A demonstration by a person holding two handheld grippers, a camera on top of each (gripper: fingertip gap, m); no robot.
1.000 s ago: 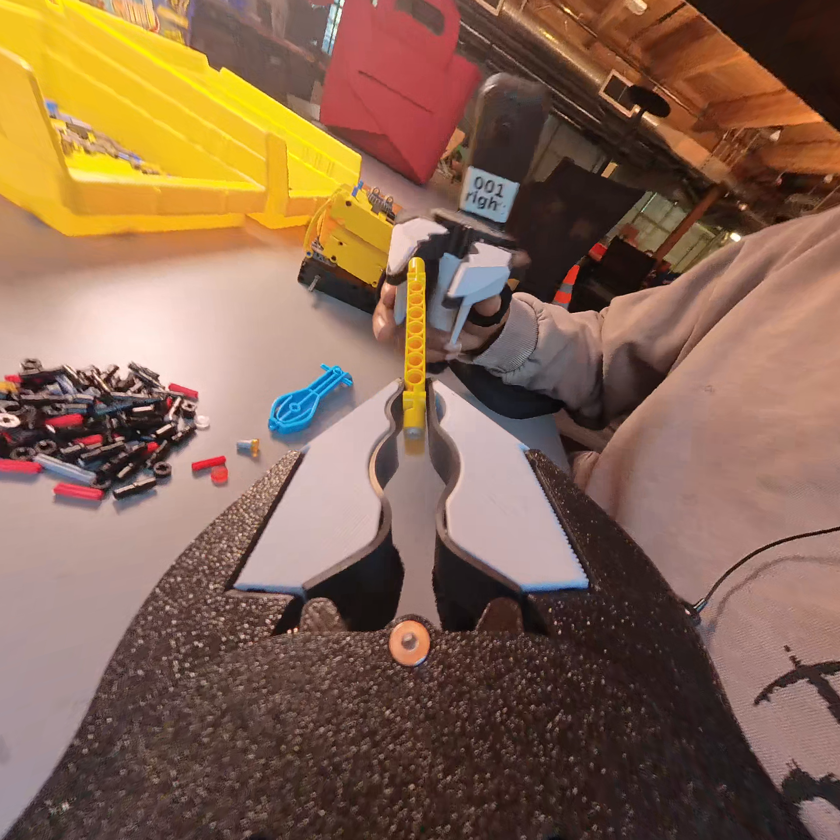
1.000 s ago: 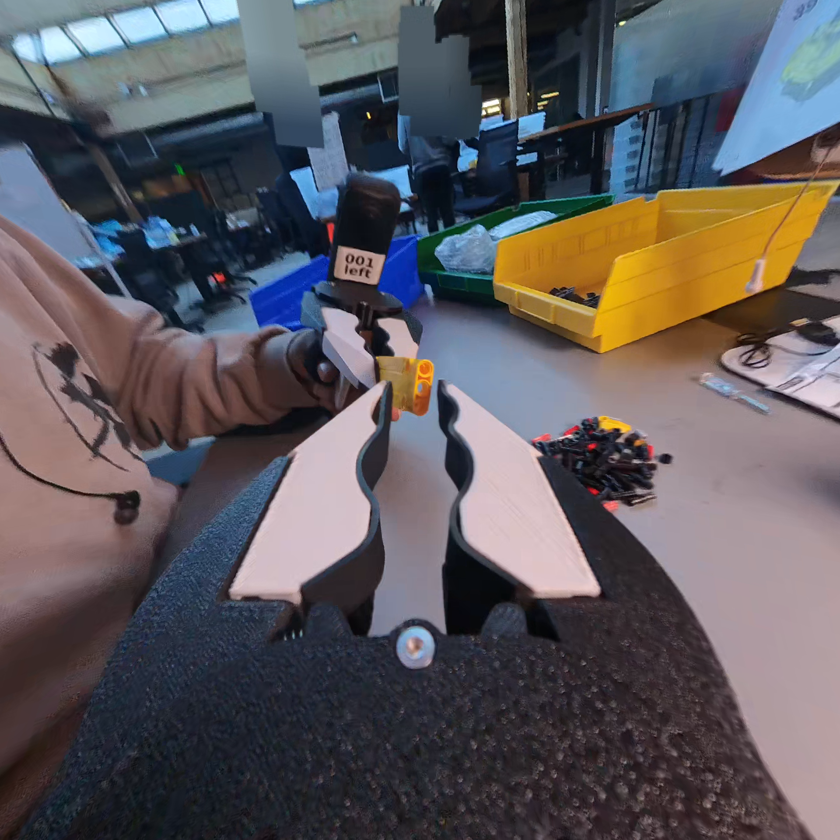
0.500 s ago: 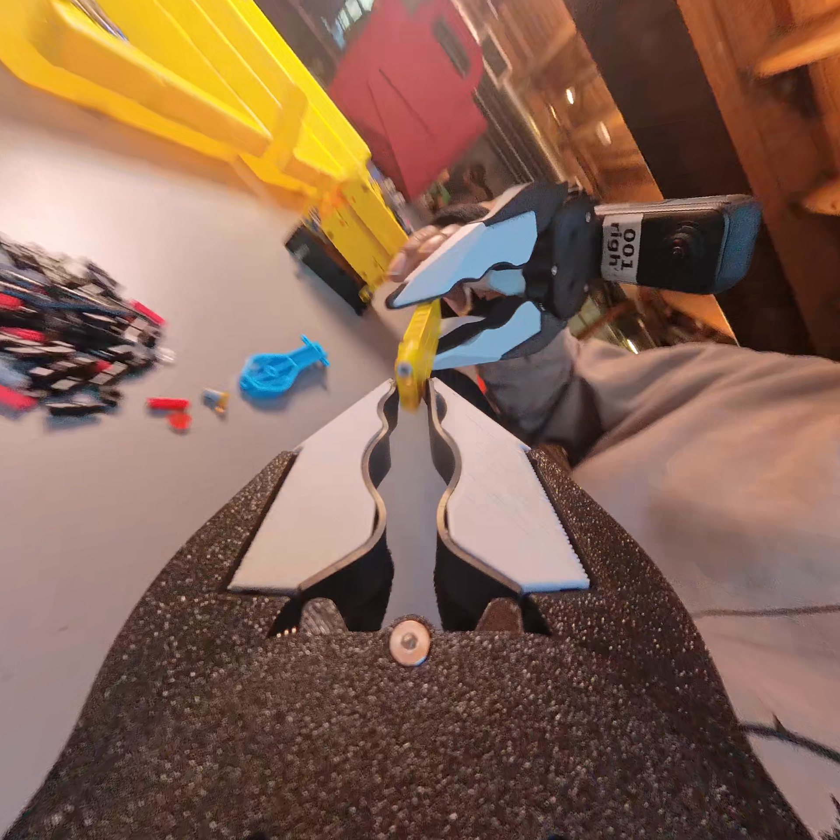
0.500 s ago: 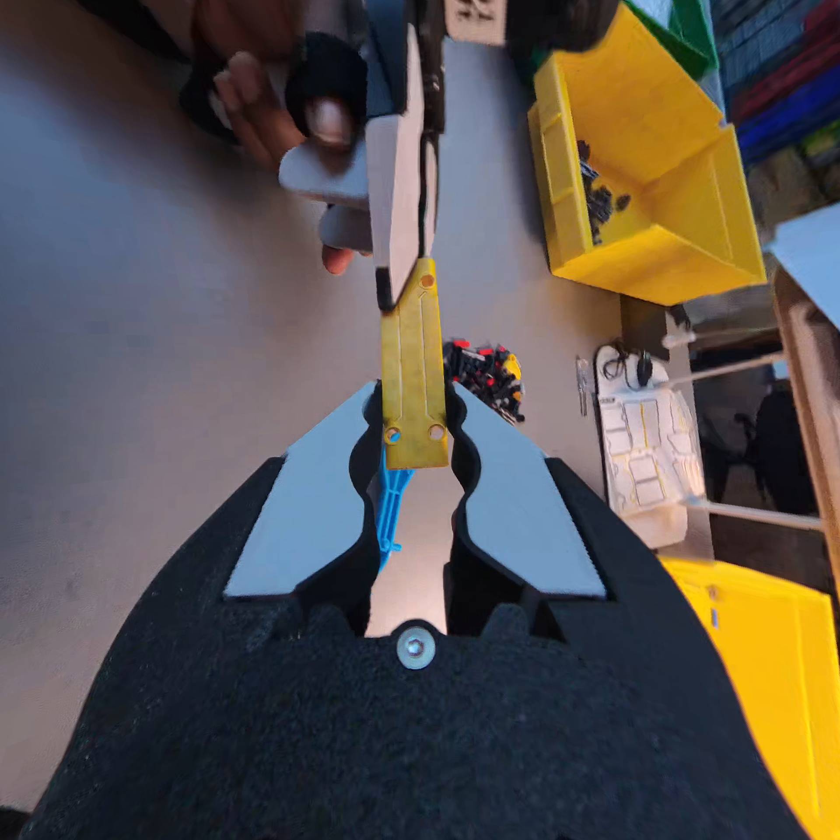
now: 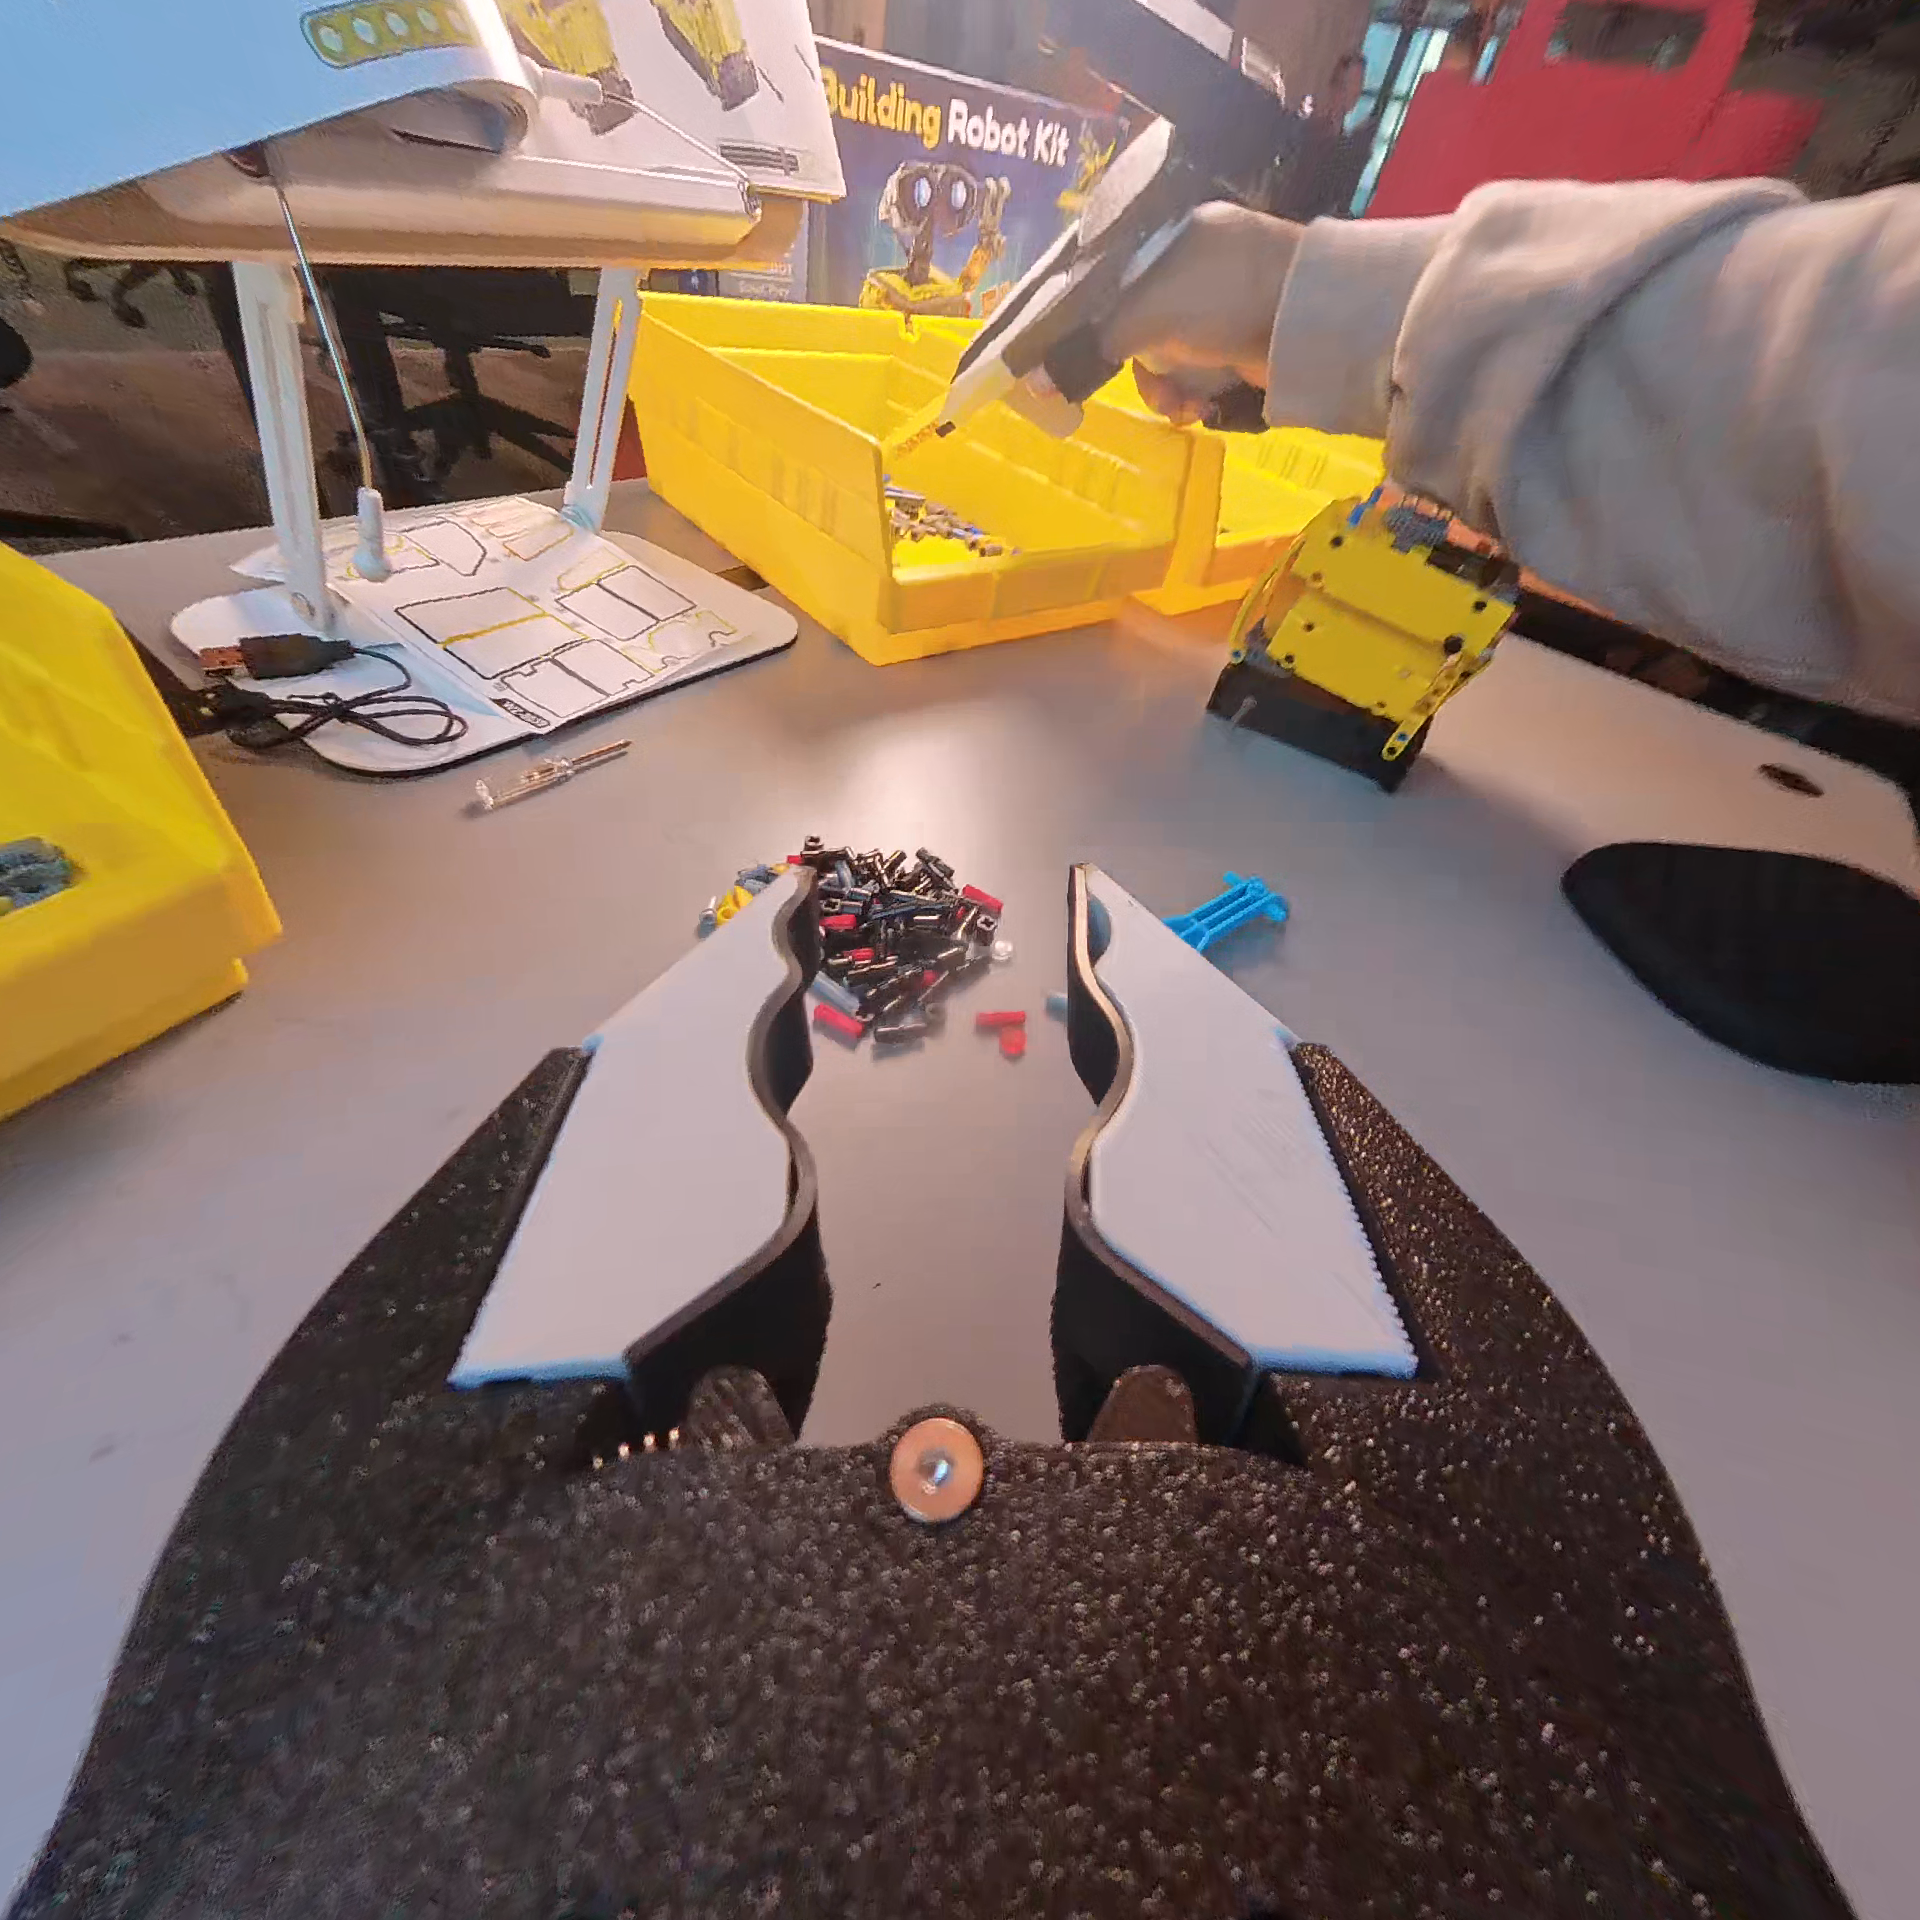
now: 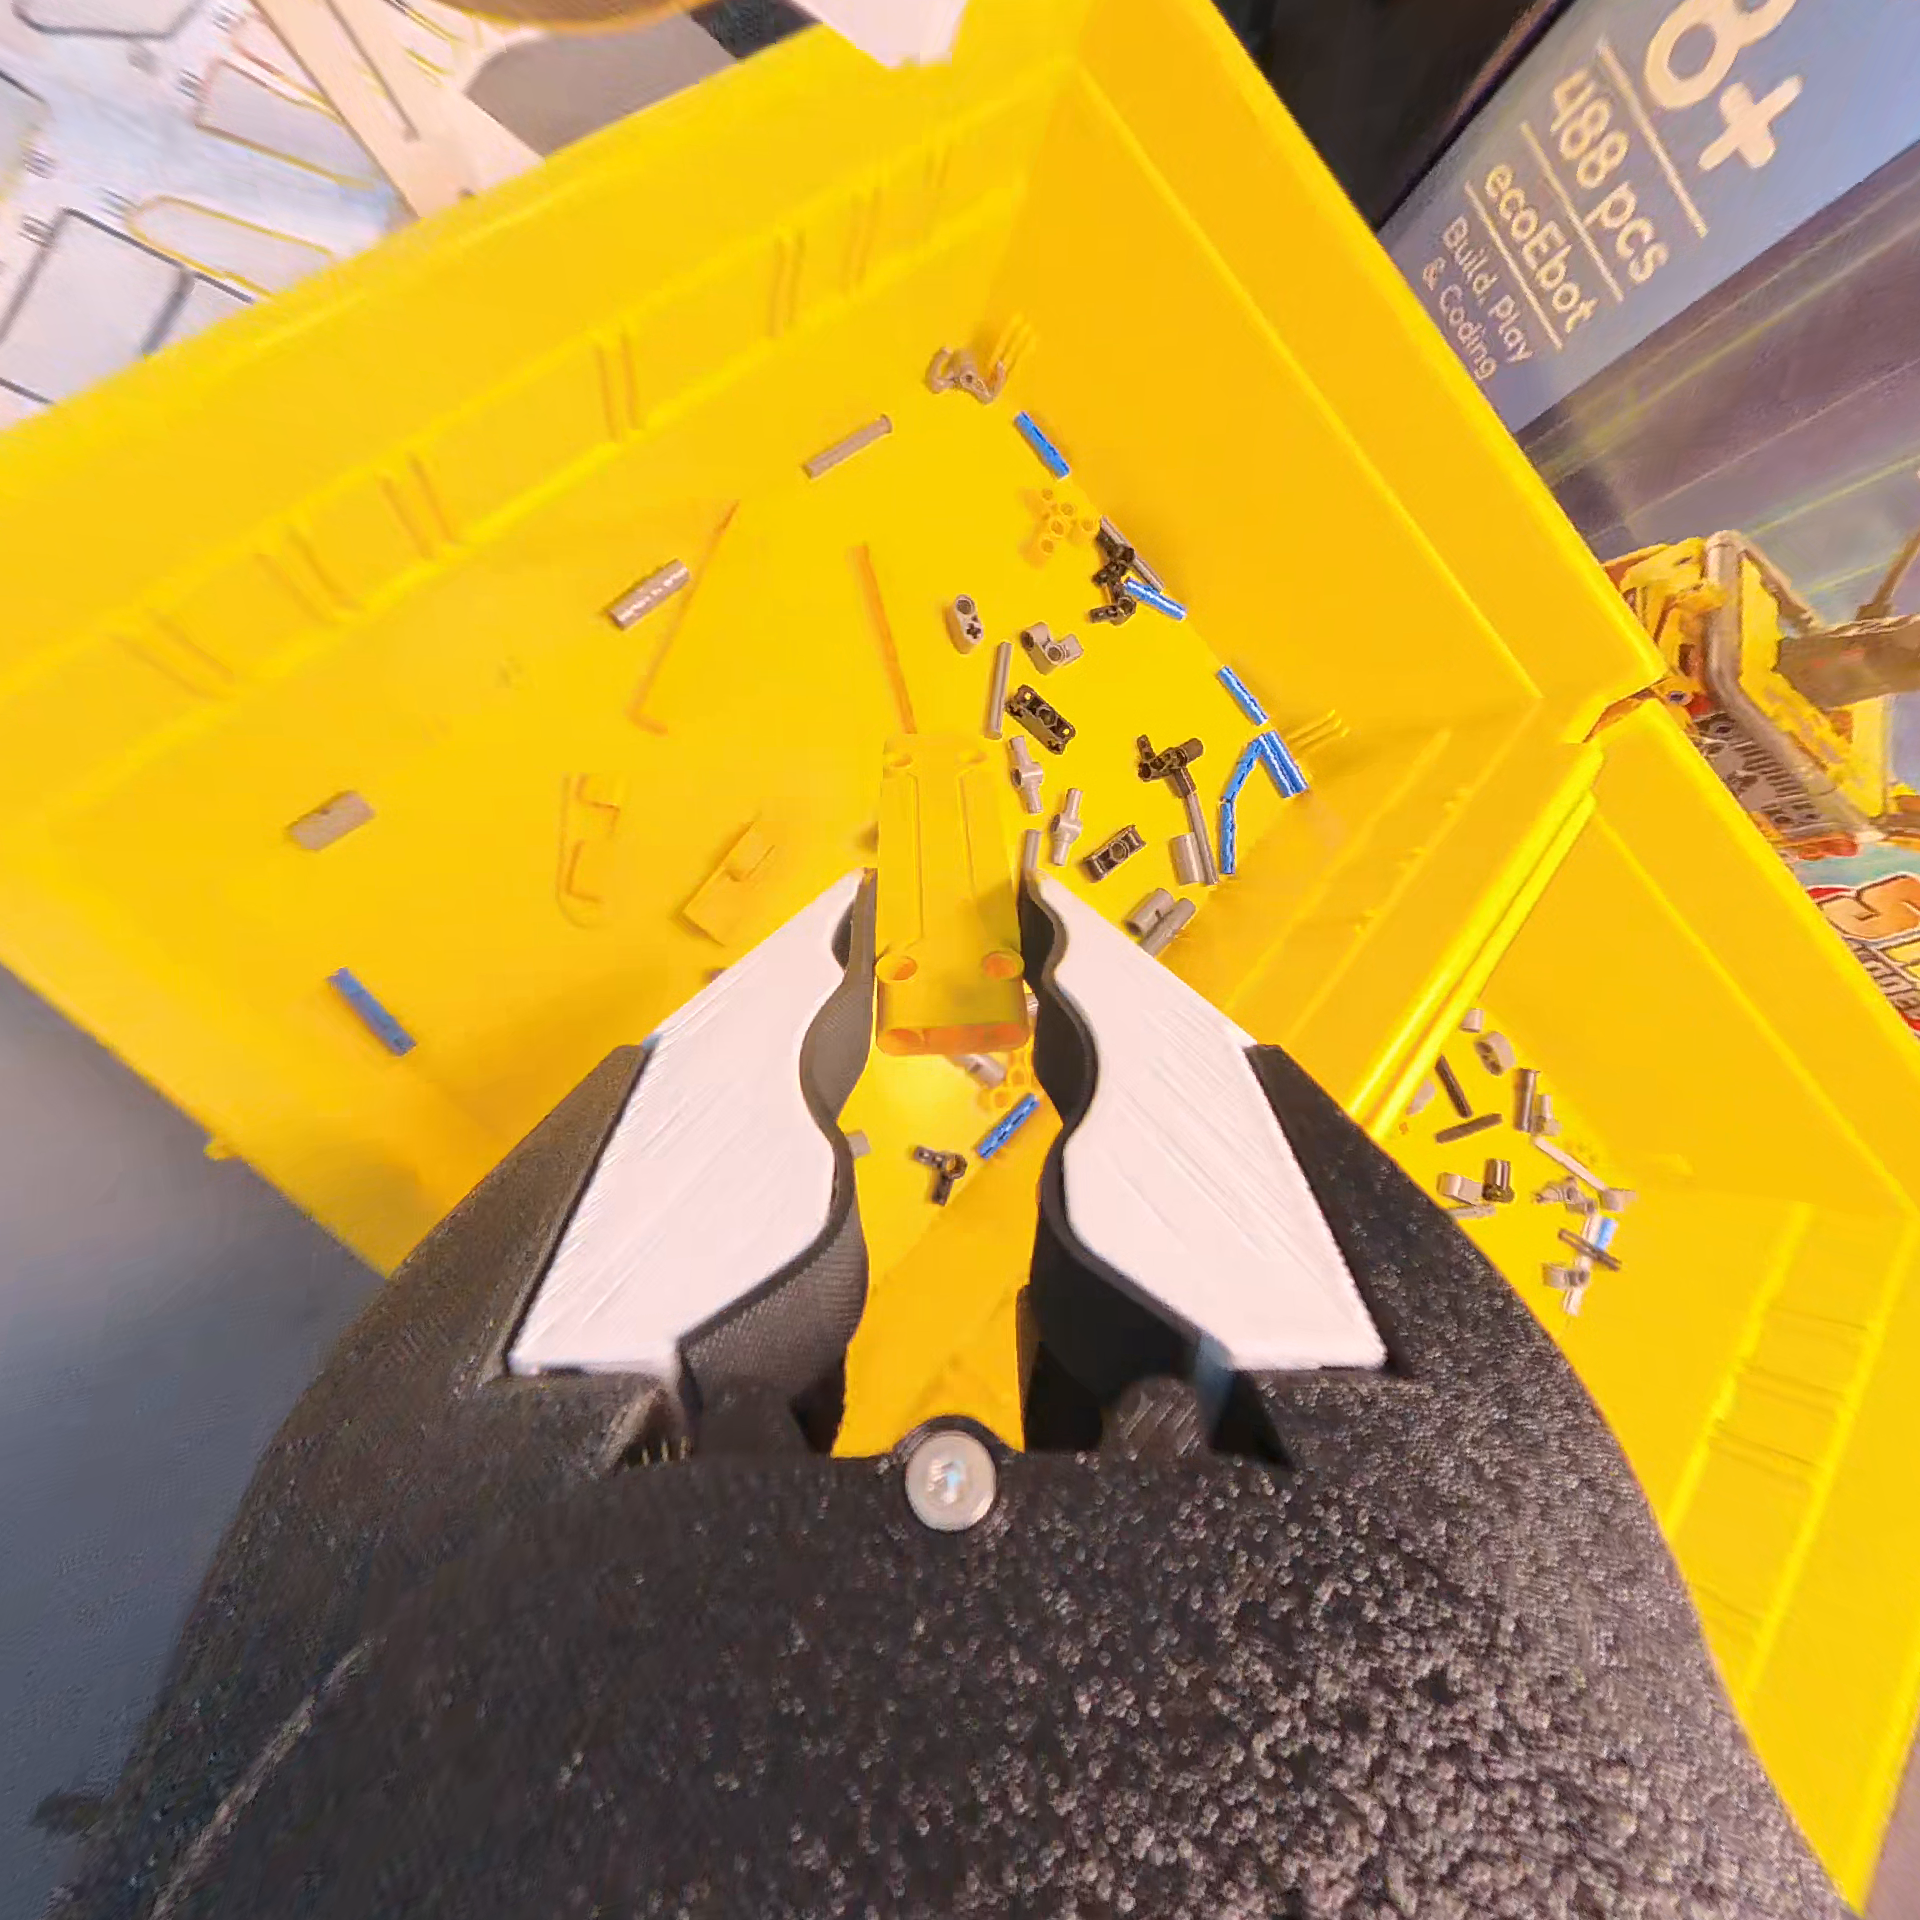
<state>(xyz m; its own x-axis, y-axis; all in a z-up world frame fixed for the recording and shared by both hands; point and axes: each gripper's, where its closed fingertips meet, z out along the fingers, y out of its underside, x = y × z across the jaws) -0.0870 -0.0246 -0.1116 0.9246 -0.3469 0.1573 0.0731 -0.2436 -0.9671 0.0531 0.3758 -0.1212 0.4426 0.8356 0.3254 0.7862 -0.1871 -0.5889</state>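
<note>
While its jaws clamp the flat yellow panel [image 6: 940, 883] by one end, the right gripper [image 6: 943, 904] hangs over the yellow bin [image 6: 623, 436]; the left gripper [image 5: 940, 914], jaws apart and empty, hovers above the heap of small pins [image 5: 899, 940] mid-table.

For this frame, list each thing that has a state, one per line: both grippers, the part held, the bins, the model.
left gripper: jaws open, empty, above the loose pile of small parts
right gripper: jaws shut on the yellow beam, over the yellow bin
yellow bin: open-topped, small parts scattered inside
yellow model: partly built, standing on the table
instruction booklet: open on a stand
</note>
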